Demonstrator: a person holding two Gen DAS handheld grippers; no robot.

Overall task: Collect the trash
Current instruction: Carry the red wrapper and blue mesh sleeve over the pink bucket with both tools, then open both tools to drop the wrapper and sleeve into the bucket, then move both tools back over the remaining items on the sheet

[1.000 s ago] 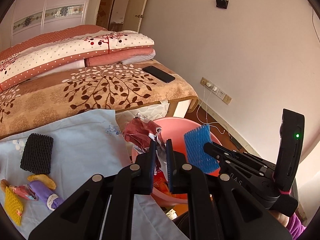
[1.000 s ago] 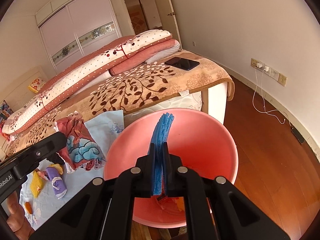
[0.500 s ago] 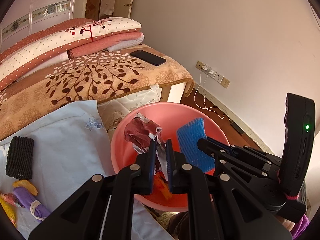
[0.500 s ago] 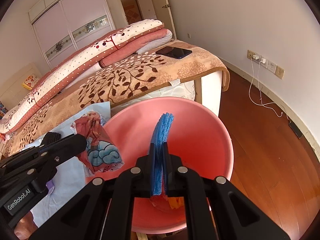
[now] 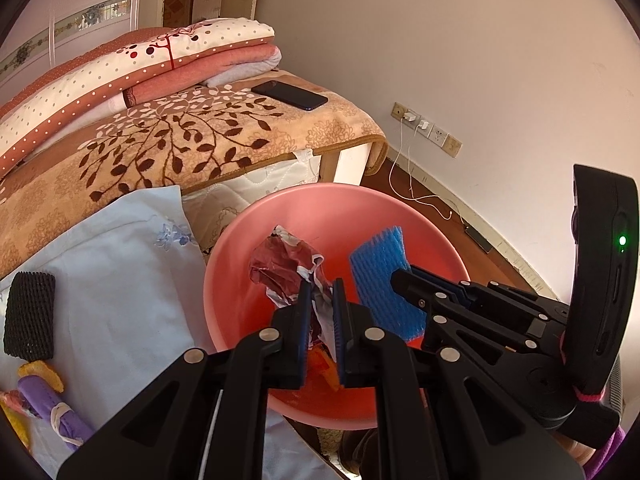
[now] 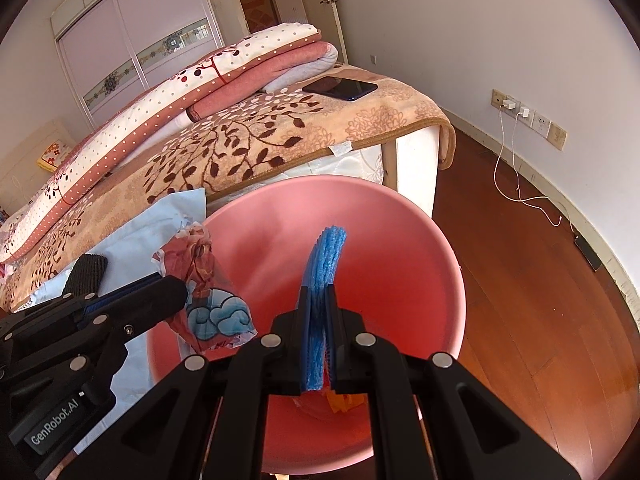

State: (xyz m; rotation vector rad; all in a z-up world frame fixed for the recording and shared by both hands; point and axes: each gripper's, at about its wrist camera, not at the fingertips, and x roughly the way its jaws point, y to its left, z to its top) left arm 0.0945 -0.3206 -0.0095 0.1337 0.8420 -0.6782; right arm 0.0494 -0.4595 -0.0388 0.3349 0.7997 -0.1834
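Trash: two pieces are in your grippers, both held over the pink basin [image 5: 240, 264]; more lies on the pale blue cloth [image 5: 120, 280] to the basin's left.
Left gripper [image 5: 320, 292]: jaws nearly closed, pinching the crumpled wrapper [image 5: 280, 264] by its lower tail; the bulk stands free above the pads.
Right gripper [image 6: 318, 296]: jaws clamped on the blue foam net [image 6: 324, 256], squeezed flat between the pads, its upper half sticking out past the tips.
Wrapper, handling: thin printed film, red-brown with a blue cloud print, creased and very light. You should expect it to spring, crackle and cling to a pad when you let go. Take it by a fold, not a smooth face.
Foam net, handling: soft, ribbed mesh, nearly weightless, compresses fully and will rebound. Not fragile; any edge serves as a hold.
Basin: smooth, round, stiff plastic with a rolled rim, standing just off the cloth's right edge, below the bed's foot corner. Orange scraps already lie at its bottom.
Left on the cloth: black foam net [image 5: 29, 316] near the left edge; purple wrapped piece [image 5: 44, 404] and yellow bits toward the near left corner. All look light and soft.
Judgement: both pieces sit inside the rim line, so opening should drop them in; watch for film sticking.
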